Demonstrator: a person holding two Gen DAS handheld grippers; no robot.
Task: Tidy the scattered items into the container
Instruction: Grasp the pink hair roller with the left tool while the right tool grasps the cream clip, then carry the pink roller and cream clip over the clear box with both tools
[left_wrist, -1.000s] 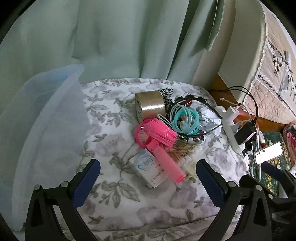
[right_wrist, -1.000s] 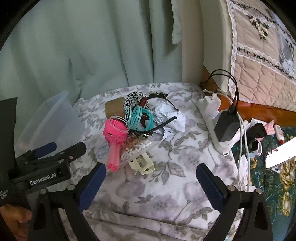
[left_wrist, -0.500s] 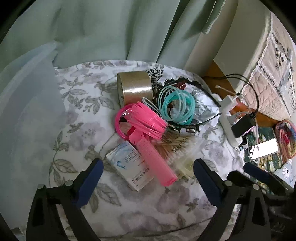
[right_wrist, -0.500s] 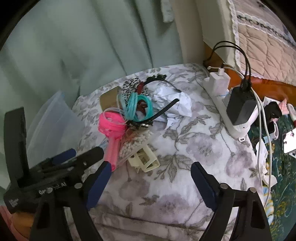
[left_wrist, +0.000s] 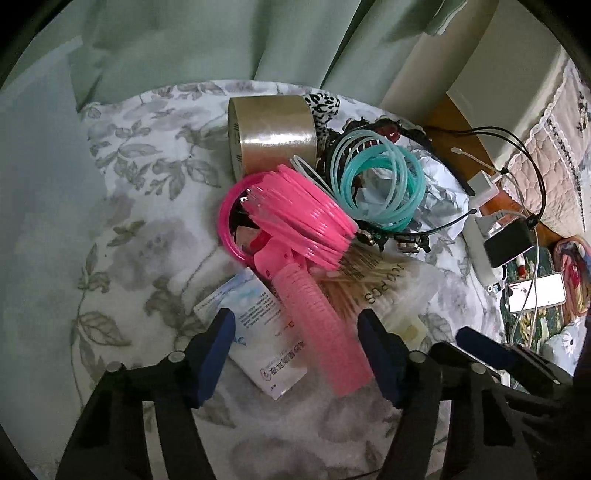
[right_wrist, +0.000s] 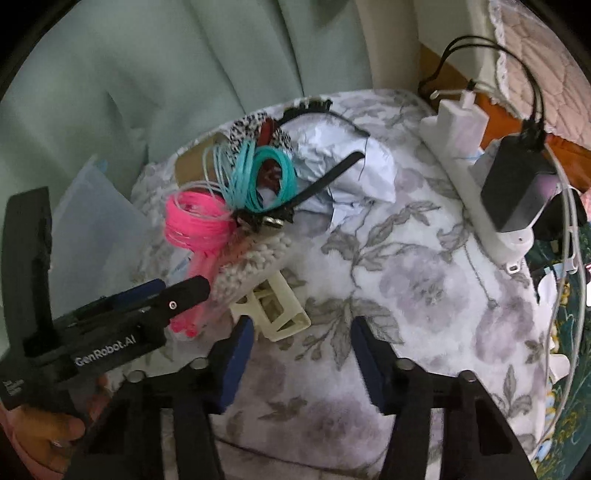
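Both tongs apart, jaws just been closing: left gripper (left_wrist: 295, 343) straddles pink comb (left_wrist: 325, 328), right gripper (right_wrist: 301, 343) beside cream clip (right_wrist: 275, 308), neither clamped. Floral cloth (right_wrist: 424, 295) centre frame, green curtain (left_wrist: 184, 44) top, clear container (right_wrist: 99, 214) left.

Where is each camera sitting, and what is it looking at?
Left wrist: on the left gripper, tilted down at the pink comb between its blue fingers, whose jaws have just been closing; the right gripper's tip shows beside it.
Right wrist: on the right gripper, tilted down at the cream clip, jaws likewise closing, not gripping; the left gripper and a hand show.
Both share: pink comb, teal hair ties, floral cloth.
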